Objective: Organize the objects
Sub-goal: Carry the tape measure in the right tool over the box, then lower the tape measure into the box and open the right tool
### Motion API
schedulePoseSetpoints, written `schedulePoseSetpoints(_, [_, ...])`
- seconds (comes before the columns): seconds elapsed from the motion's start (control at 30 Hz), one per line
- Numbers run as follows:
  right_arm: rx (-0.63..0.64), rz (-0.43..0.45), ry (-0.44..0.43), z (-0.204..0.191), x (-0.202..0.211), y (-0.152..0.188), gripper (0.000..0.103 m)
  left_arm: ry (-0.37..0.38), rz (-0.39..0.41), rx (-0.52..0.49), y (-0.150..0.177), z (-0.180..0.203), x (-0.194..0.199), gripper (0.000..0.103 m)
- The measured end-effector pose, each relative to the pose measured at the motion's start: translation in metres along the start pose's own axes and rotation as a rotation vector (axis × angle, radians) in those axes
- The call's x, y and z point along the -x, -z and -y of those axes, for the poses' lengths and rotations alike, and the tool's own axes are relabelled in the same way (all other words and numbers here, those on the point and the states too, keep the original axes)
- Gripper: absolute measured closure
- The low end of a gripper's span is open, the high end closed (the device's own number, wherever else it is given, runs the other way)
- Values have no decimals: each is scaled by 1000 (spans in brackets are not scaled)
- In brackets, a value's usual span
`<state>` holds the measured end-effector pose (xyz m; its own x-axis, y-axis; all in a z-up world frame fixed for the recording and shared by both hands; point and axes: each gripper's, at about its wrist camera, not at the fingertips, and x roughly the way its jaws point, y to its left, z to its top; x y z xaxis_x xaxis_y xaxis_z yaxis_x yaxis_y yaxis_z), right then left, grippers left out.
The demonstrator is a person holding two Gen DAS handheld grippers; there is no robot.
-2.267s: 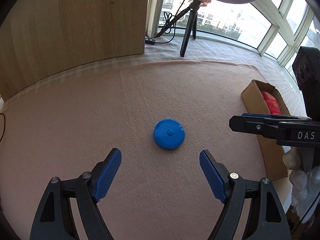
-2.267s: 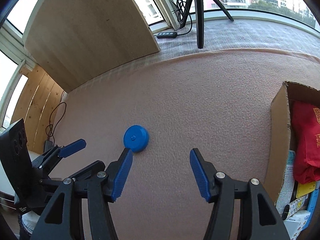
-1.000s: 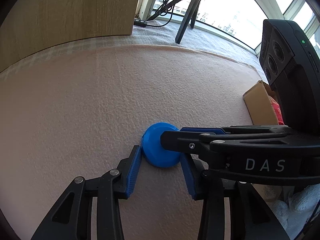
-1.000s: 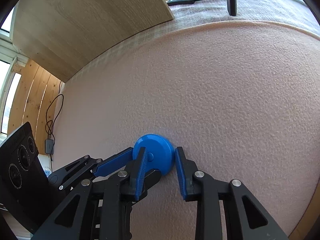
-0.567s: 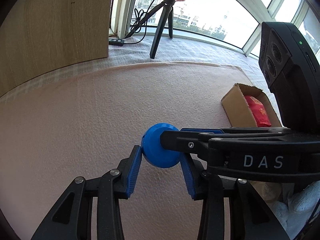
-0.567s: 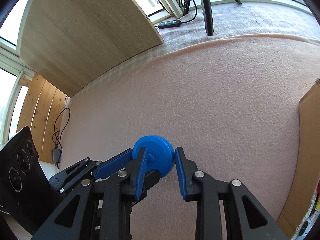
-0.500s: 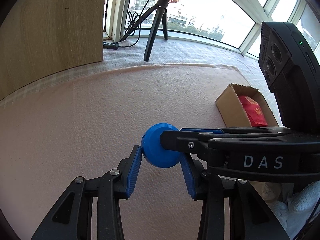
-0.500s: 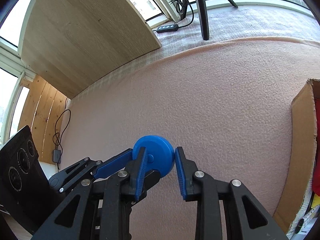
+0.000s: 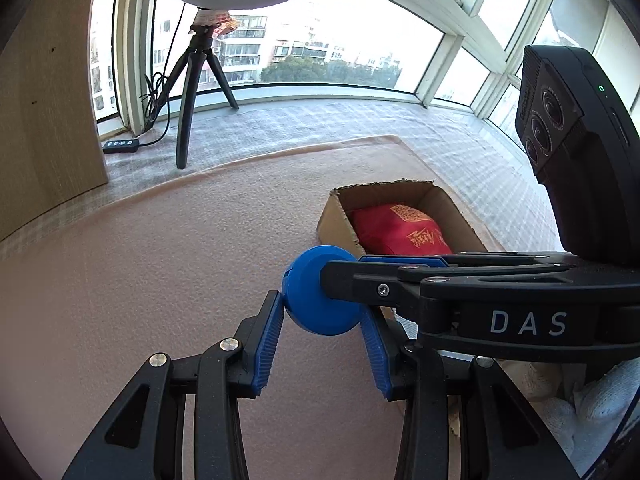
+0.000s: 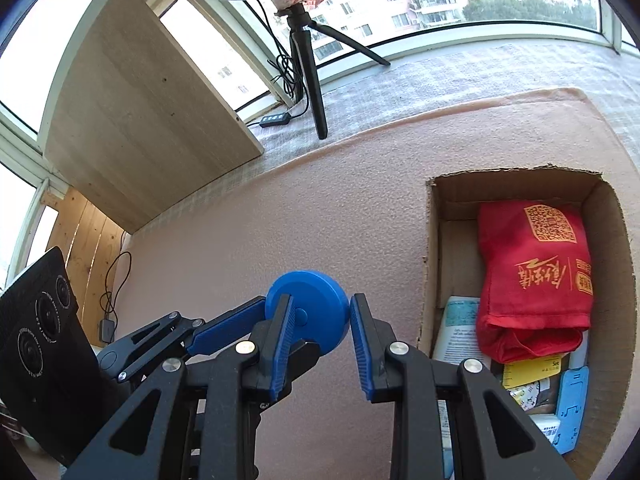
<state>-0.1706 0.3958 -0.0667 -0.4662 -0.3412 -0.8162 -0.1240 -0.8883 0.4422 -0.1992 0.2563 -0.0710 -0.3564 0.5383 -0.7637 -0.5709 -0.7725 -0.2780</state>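
A round blue disc (image 9: pixel 316 304) (image 10: pixel 320 316) hangs above the pink mat (image 9: pixel 140 260), held from two sides. My left gripper (image 9: pixel 320 310) is shut on its edges. My right gripper (image 10: pixel 322 300) is shut on it too, reaching in from the right in the left wrist view. The disc is just left of an open cardboard box (image 9: pixel 332 216) (image 10: pixel 432 264). That box holds a red bag (image 9: pixel 400 232) (image 10: pixel 532 280) and several small packets. One finger of the left gripper shows under the disc in the right wrist view.
A black tripod (image 9: pixel 188 120) (image 10: pixel 312 80) with a ring light stands by the window, with a cable remote (image 9: pixel 120 144) beside it. A wooden board (image 10: pixel 140 120) leans at the mat's far left. A white-gloved hand (image 9: pixel 580 400) is at the lower right.
Both grippers closed on the blue disc and lifted it off the mat. They have carried it to the right, and the cardboard box now lies close beside it.
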Motion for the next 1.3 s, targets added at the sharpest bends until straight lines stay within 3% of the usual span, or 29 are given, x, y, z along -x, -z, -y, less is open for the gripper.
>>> schedulePoseSetpoints(0.47, [-66, 23, 41, 69, 36, 5, 76, 63, -27, -81, -14, 73, -41, 60])
schedulePoseSetpoints(0.53, [-72, 31, 56, 75, 40, 5, 70, 64, -39, -81, -15, 78, -45, 58])
schedulePoseSetpoints(0.6, [-77, 53, 81, 81, 45, 6, 61, 55, -43, -86, -15, 81, -46, 50])
schedulePoseSetpoints(1.03, [-113, 77, 79, 90, 57, 14, 55, 31, -62, -70, -5, 71, -36, 42])
schedulePoseSetpoints(1.3, [-89, 100, 103, 74, 66, 31, 55, 2, -54, -32, 13, 49, -6, 40])
